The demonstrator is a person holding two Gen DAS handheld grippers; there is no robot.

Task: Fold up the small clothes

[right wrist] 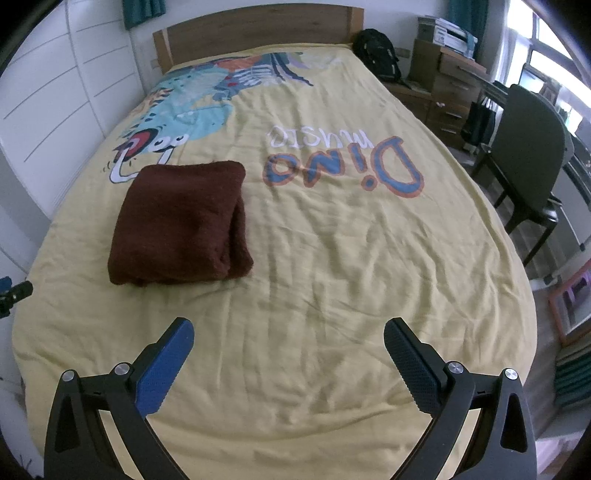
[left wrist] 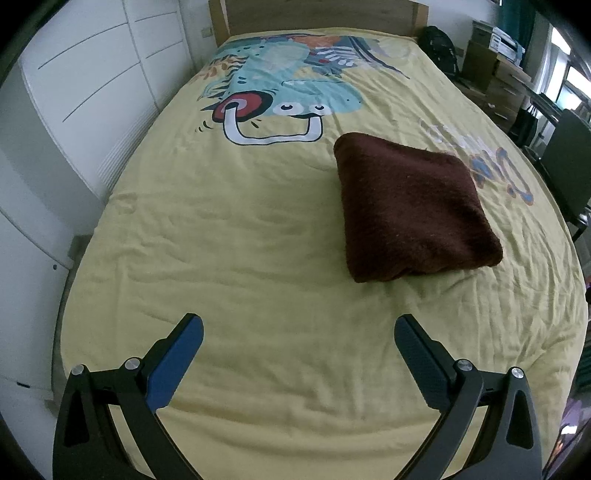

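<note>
Brown cloth [left wrist: 413, 206] lay folded into a thick square pad on the bed [left wrist: 258, 258], flat on the yellow cover, roughly mid-bed and a bit toward the left edge judging by the right wrist view [right wrist: 177, 225]. Folded layers showed along its right side in that view. Nothing touched it.

Left gripper [left wrist: 298, 332] was wide open, blue pad [left wrist: 177, 362] and dark pad [left wrist: 421, 362] spread far apart, holding nothing, w/ only bare cover between them. It hung above the foot end of the bed, pointed toward the headboard [left wrist: 317, 14], cloth ahead and to its right, well apart from the fingertips.

Right gripper [right wrist: 288, 332] was likewise wide open and empty, over the foot end, cloth ahead and to its left, apart from both fingers.

Cover carried a dino cartoon print [left wrist: 280, 88] near the head end and "Dino music" lettering [right wrist: 343, 162] toward the right edge. White wardrobe [left wrist: 85, 85] stood along the left side; backpack [right wrist: 376, 55], drawers [right wrist: 450, 88] and dark chair [right wrist: 524, 155] along the right.
</note>
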